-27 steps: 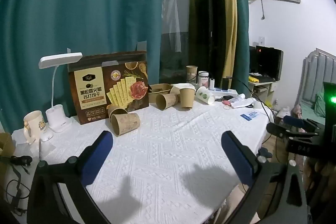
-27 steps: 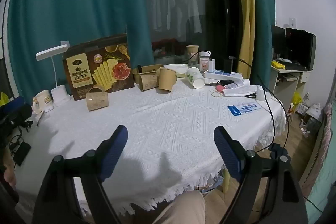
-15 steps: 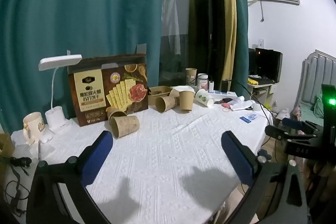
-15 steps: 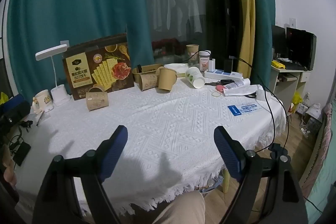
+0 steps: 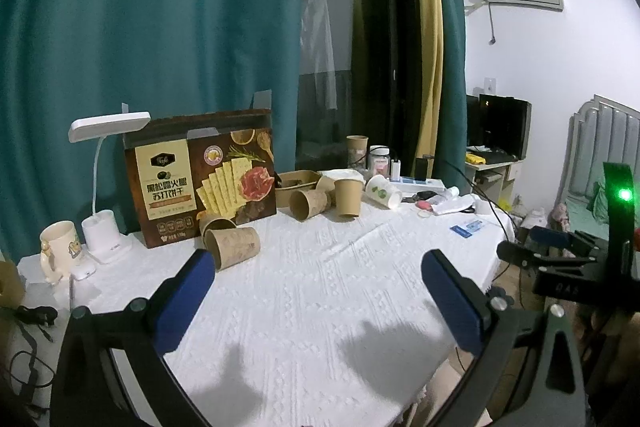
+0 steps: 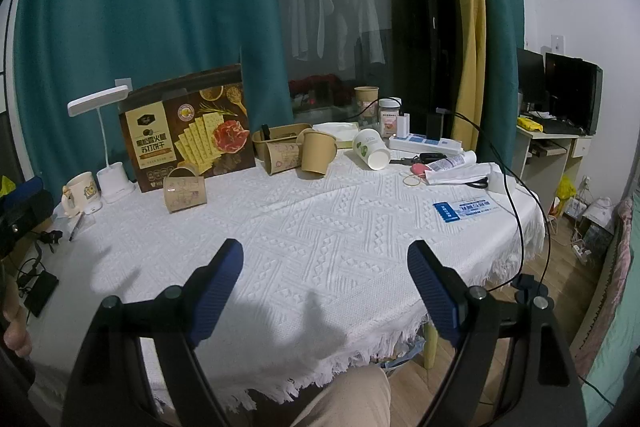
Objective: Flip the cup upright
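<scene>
A brown paper cup lies on its side on the white tablecloth, in front of the cracker box; it also shows in the right wrist view. A second brown cup lies on its side further back, next to an upright brown cup. A white cup with green print lies on its side. My left gripper is open and empty, short of the nearest cup. My right gripper is open and empty over the table's front part.
A cracker box, a white desk lamp and a cream mug stand at the back left. A power strip, a tube, cables and a blue card lie at the right. The table edge drops off right.
The left wrist view has drifted slightly, so the table objects sit a little higher in the frame. The right gripper has hardly moved. Both stay open.
</scene>
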The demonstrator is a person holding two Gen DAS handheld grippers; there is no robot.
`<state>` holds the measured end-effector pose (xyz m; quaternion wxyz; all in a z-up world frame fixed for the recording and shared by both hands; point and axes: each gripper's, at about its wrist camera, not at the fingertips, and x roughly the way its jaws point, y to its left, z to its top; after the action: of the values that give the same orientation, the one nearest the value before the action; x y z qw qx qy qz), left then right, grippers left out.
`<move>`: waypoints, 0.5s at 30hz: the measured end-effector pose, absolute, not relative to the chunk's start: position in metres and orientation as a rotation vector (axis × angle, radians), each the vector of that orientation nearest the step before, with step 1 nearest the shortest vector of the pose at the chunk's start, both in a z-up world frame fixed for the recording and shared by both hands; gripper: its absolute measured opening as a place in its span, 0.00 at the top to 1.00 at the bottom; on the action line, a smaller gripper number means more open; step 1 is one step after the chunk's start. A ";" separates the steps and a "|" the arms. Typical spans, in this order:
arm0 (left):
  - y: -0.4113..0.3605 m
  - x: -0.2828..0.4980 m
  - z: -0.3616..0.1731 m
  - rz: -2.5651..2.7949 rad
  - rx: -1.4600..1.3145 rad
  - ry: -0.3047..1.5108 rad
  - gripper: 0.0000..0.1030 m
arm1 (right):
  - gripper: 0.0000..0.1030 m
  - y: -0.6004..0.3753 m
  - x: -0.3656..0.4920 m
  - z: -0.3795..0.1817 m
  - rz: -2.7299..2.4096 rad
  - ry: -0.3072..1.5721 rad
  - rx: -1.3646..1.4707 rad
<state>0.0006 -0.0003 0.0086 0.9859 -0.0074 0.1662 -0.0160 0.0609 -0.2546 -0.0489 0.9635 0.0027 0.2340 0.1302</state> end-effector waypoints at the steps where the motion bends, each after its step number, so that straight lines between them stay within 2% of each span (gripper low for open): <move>1: 0.000 0.001 0.008 -0.033 -0.014 0.336 0.00 | 0.20 -0.255 0.061 -0.049 0.264 0.473 0.007; 15: -0.004 -0.002 0.003 -0.029 -0.007 0.338 0.00 | 0.20 -0.254 0.061 -0.050 0.264 0.474 0.007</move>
<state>-0.0017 -0.0041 0.0033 0.9857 -0.0034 0.1681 -0.0146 0.0609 -0.2544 -0.0496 0.9634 0.0036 0.2343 0.1305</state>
